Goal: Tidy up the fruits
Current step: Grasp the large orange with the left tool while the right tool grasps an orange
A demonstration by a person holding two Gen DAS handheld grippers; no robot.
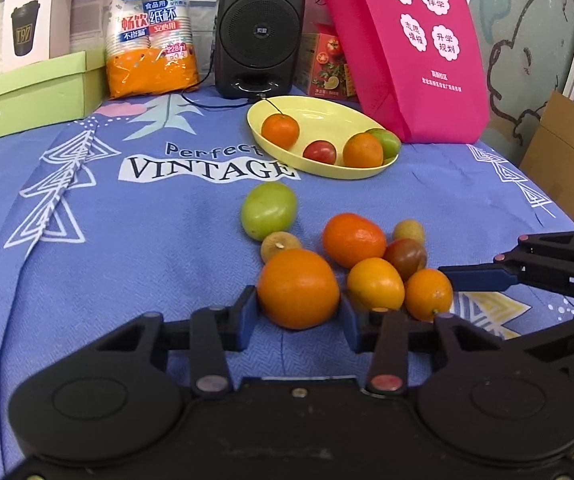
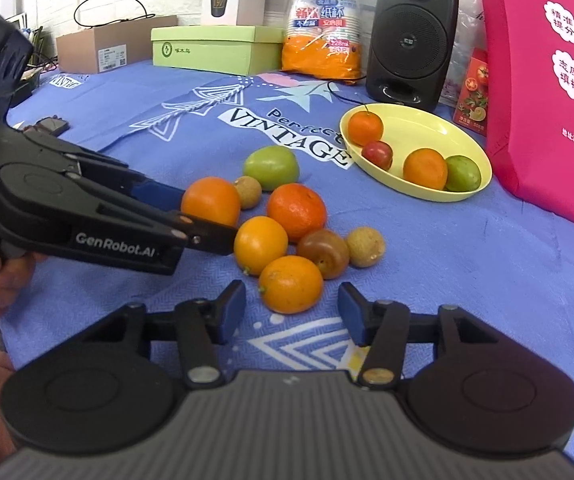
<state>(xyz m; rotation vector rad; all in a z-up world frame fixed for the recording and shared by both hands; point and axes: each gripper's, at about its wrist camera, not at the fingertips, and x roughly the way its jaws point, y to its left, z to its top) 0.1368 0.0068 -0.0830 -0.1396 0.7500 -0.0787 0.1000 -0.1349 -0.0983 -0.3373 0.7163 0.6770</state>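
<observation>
- The left gripper [image 1: 298, 307] has its two blue pads pressed against either side of a large orange [image 1: 298, 288], clamped on it where it sits on the blue tablecloth [image 1: 127, 240].
- Seen from the right wrist, that same left gripper [image 2: 207, 216] reaches in from the left, its near finger crossing the front of the large orange [image 2: 210, 201].
- The right gripper [image 2: 292, 312] rests low with its fingers spread apart; a small orange [image 2: 291, 284] lies just ahead of the gap, touching neither pad.
- Just right of the left gripper's right finger sit a yellow-orange fruit [image 1: 375, 283] and the small orange [image 1: 428, 294], side by side.
- Beyond the clamped orange lie a tangerine [image 1: 354, 239], a dark reddish tomato [image 1: 406, 258], two small brown longans [image 1: 279, 245] [image 1: 408, 231], and, farther ahead, a green fruit [image 1: 269, 210].
- Well ahead of both grippers and to the right, a yellow dish [image 1: 327, 112] holds two oranges, a red tomato and a green fruit.
- Behind the dish stand a black speaker [image 1: 259, 28], a pack of paper cups [image 1: 149, 28], a pink bag [image 1: 407, 48] and a green box [image 1: 35, 92].
</observation>
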